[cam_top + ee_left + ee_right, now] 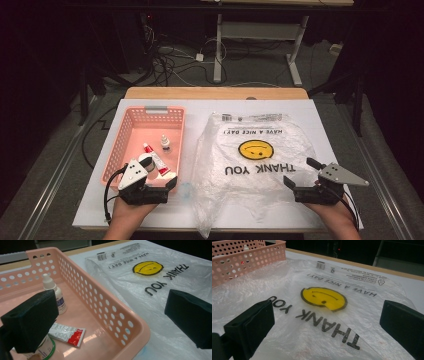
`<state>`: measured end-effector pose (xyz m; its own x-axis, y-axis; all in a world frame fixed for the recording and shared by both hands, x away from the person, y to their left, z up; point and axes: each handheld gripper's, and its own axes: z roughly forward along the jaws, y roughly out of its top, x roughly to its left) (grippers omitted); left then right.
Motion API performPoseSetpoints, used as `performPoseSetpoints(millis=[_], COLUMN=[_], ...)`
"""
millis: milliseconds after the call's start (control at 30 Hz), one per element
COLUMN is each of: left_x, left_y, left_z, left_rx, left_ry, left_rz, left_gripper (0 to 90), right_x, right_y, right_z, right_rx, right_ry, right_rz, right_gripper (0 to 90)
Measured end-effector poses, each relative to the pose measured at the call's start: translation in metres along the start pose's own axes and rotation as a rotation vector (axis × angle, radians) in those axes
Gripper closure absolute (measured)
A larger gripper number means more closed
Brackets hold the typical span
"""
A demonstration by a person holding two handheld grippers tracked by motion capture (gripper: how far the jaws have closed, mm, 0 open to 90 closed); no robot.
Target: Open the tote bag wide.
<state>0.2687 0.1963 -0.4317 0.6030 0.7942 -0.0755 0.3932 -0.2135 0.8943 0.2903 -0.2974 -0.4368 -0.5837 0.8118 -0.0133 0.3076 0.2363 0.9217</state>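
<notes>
A pink perforated basket (131, 131) stands at the left of the white mat. In it are a small white dropper bottle (165, 143), a red-and-white tube (156, 161) and a round jar (145, 161). To its right lies a flat clear plastic bag (255, 160) printed with a yellow smiley and "THANK YOU". My left gripper (157, 176) is open and straddles the basket's near right corner (140, 327): one jaw over the jar (46, 348), the other over the bag (150, 280). My right gripper (302, 172) is open over the bag's right side (324, 297), holding nothing.
The white mat (320, 120) covers a wooden table (215, 93), and its front edge runs just under my hands. On the dark floor beyond are a desk frame (218, 50) and loose cables (170, 60). The basket (249, 257) sits at the far left of the right gripper view.
</notes>
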Motion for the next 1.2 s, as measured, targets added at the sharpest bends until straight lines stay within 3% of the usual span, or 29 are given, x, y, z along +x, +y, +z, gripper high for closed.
performPoseSetpoints(millis=[367,533,733,800,900,933,1000,1067,1133,1200], left_x=[-0.001,-0.002,-0.004,-0.004,-0.005,-0.004,-0.003,-0.003,-0.002,-0.002], left_y=[0.002,0.005,0.004,0.003,0.003,0.004,0.005,0.005,0.006,0.006], left_z=[0.002,0.004,0.006,0.007,0.007,0.007,0.006,0.005,0.004,0.003], left_rx=[0.013,0.003,0.012,0.024,0.022,0.026,0.022,0.023,0.034,0.037], left_ry=[-0.005,-0.020,-0.030,-0.042,-0.055,-0.062,-0.067,-0.070,-0.091,-0.086], left_rz=[0.004,0.030,0.024,0.016,0.018,0.012,-0.004,-0.012,-0.012,-0.015], left_gripper=[0.0,0.0,0.0,0.0,0.0,0.0,0.0,0.0,0.0,0.0], right_x=[-0.008,-0.027,-0.048,-0.064,-0.073,-0.084,-0.089,-0.103,-0.111,-0.119], right_y=[-0.002,-0.003,-0.003,-0.003,-0.002,-0.002,-0.001,0.000,0.001,0.002], right_z=[-0.009,-0.010,-0.008,0.000,0.009,0.018,0.023,0.039,0.046,0.053], right_rx=[-0.014,0.000,0.012,0.042,0.084,0.119,0.132,0.174,0.179,0.190], right_ry=[-0.030,-0.090,-0.149,-0.172,-0.183,-0.191,-0.196,-0.201,-0.206,-0.205], right_rz=[0.019,0.029,0.053,0.086,0.094,0.108,0.107,0.131,0.150,0.176], right_gripper=[0.1,0.1,0.1,0.1,0.1,0.3,0.7,3.8,13.5,17.2])
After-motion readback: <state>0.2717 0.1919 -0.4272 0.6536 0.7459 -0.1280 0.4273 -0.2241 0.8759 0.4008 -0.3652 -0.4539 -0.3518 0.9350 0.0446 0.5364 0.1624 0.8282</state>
